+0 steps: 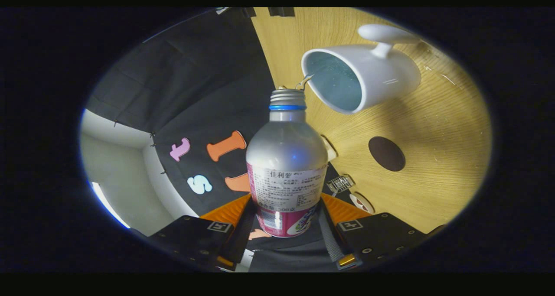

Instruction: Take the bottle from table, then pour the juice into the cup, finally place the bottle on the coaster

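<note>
The silver aluminium bottle with a threaded neck, blue ring and pink-and-white label sits clamped between the gripper fingers, which press on its lower labelled body from both sides. The cap is off. The bottle is tipped so that its mouth lies just beside the rim of the white ceramic cup with a handle, and a thin thread of liquid bridges the two. The cup's inside shows a pale bluish wet surface.

Handling, as a judgement: thin metal walls, stiff enough but liable to dent under a hard squeeze; smooth and likely slippery, the paper label giving the better purchase. The weight should drop as it empties. The hold low on the body looks sound and keeps the neck free for pouring.

The cup stands on a light wood-grain table. Beyond the fingers, well apart from the cup, lies a dark brown round coaster, bare. The pouring step appears to be under way; placing is not yet done.
</note>
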Tool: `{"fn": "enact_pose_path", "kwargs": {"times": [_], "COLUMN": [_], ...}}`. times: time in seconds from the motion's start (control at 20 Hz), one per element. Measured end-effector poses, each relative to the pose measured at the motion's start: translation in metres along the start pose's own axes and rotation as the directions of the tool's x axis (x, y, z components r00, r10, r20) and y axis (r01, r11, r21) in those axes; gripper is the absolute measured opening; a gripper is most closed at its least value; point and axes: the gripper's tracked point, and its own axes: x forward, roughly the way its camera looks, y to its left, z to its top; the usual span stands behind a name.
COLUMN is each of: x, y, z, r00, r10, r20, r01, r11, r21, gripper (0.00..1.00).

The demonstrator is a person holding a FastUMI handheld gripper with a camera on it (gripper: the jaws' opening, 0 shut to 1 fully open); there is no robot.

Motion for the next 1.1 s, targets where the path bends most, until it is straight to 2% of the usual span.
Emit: {"fn": "enact_pose_path", "kwargs": {"times": [1.1], "x": [0.003], "y": [0.012], "z": [-0.004], "r00": [0.998], "r10": [0.065], "r20": [0.002], "r01": [-0.064], "r11": [0.986], "r21": [0.153], "gripper": [0.74]}}
